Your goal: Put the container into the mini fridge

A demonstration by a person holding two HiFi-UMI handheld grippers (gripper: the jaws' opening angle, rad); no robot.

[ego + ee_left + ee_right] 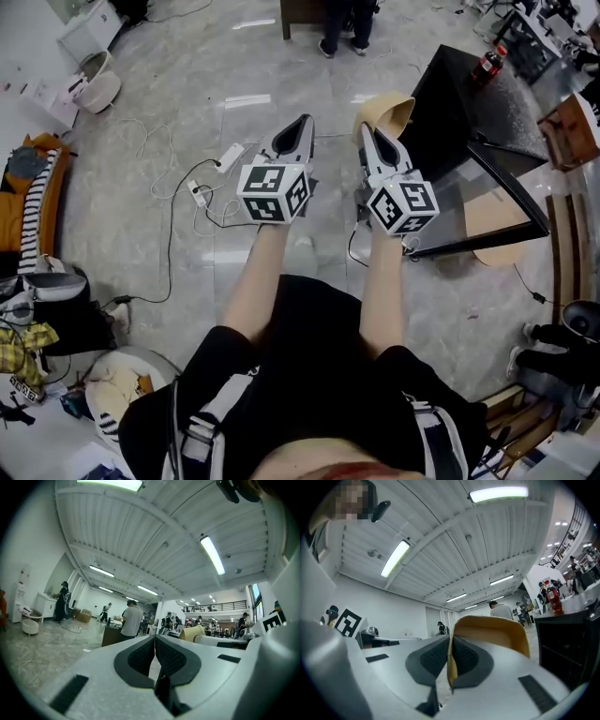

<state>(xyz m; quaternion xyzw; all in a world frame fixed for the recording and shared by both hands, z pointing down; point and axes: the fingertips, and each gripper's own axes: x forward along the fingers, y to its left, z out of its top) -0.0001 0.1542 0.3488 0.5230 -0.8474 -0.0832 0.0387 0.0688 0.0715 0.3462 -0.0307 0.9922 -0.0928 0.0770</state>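
The right gripper (372,133), the nearer one to the black mini fridge (459,103), is clamped on the wall of the tan container (389,108), holding it just left of the fridge, whose glass door (511,214) seems to stand open, while the left gripper (302,124) is closed and empty.

Open floor (187,75) lies ahead and to the left, crossed only by a power strip (229,157) and loose cables (200,197). To the right, the black mini fridge (450,108) and its swung-open door (511,187) narrow the passage.
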